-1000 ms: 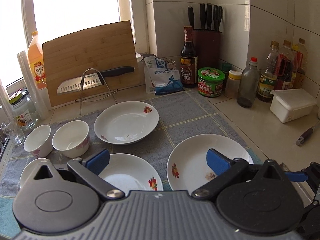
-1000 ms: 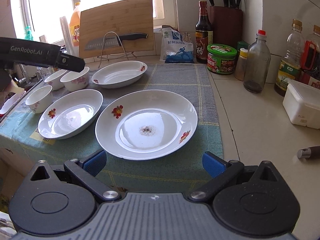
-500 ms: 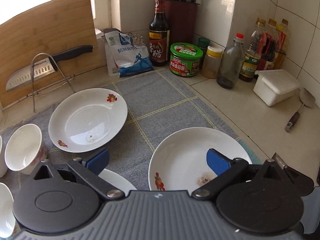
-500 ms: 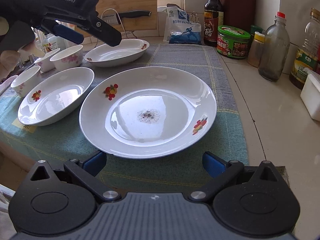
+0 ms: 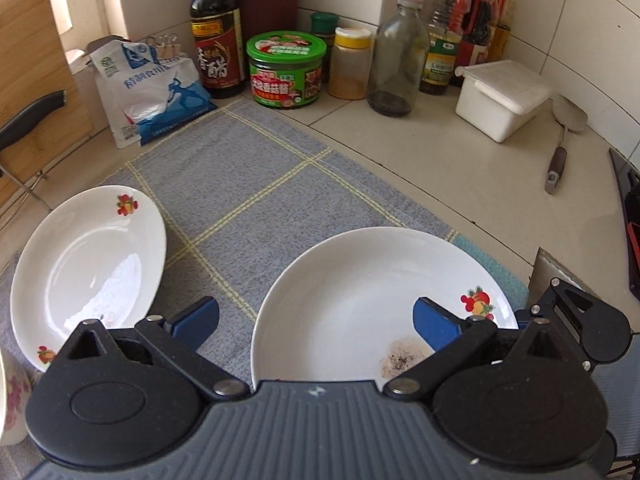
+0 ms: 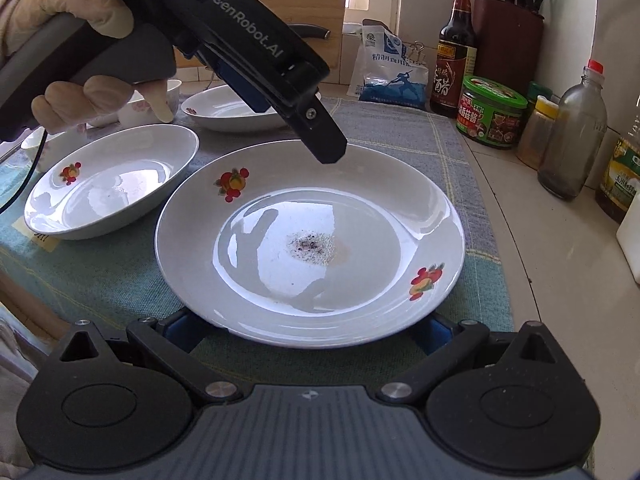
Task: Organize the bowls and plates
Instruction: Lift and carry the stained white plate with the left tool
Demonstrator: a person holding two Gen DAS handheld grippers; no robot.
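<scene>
A large white flowered plate (image 6: 312, 240) with dark crumbs in its middle lies on the grey-green cloth (image 6: 392, 128); it also shows in the left wrist view (image 5: 360, 300). My right gripper (image 6: 308, 330) is open, its blue pads at either side of the plate's near rim. My left gripper (image 5: 316, 316) is open and hovers over the plate's left edge. It shows from the side in the right wrist view (image 6: 280, 68). A second plate (image 6: 112, 184) lies left of the large one. A third plate (image 5: 88, 272) lies behind. Small bowls (image 6: 152, 104) stand at the far left.
Along the wall stand a salt bag (image 5: 152, 92), a soy sauce bottle (image 5: 216, 28), a green-lidded jar (image 5: 286, 68), a glass bottle (image 5: 396, 56) and oil bottles (image 5: 464, 32). A white lidded box (image 5: 504, 96) and a spatula (image 5: 560, 148) lie on the right counter.
My right gripper has moved forward to the large plate's near rim. My left gripper has swung right and now hangs over that plate.
</scene>
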